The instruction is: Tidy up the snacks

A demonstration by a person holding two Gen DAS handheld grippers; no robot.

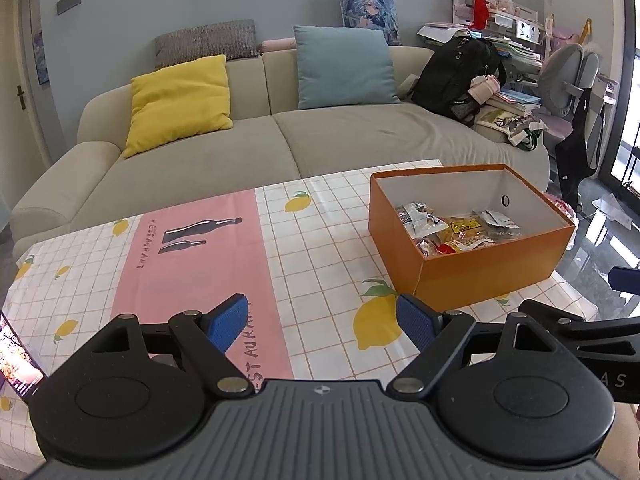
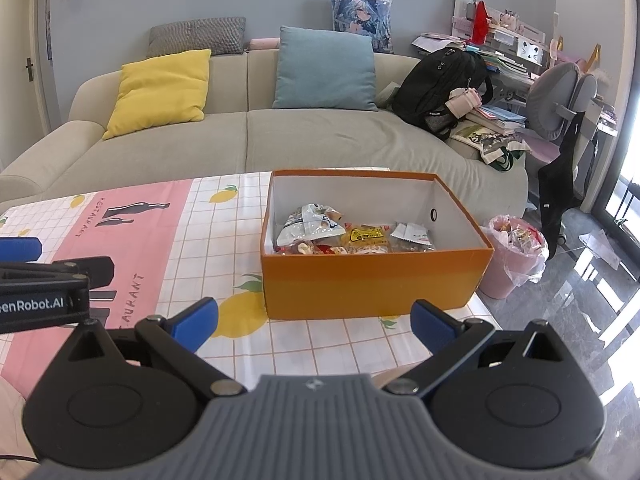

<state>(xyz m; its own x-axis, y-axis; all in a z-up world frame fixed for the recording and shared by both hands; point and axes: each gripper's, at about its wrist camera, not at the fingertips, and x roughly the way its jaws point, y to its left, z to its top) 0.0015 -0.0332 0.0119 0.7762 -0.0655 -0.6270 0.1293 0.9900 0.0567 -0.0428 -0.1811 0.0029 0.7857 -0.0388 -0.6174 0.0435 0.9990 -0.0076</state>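
Note:
An orange cardboard box stands open on the right part of the table. Several snack packets lie in its near half: a white bag, a yellow pack, a small white pouch and red-wrapped pieces. My left gripper hovers open over the tablecloth, left of and in front of the box, nothing between its blue pads. My right gripper is open too, just in front of the box's near wall, holding nothing. The left gripper's arm shows at the left edge of the right wrist view.
The table wears a checked tablecloth with lemons and a pink panel. A phone with a lit screen lies at its left edge. Beyond is a beige sofa with cushions and a black backpack. A pink bin stands on the floor at right.

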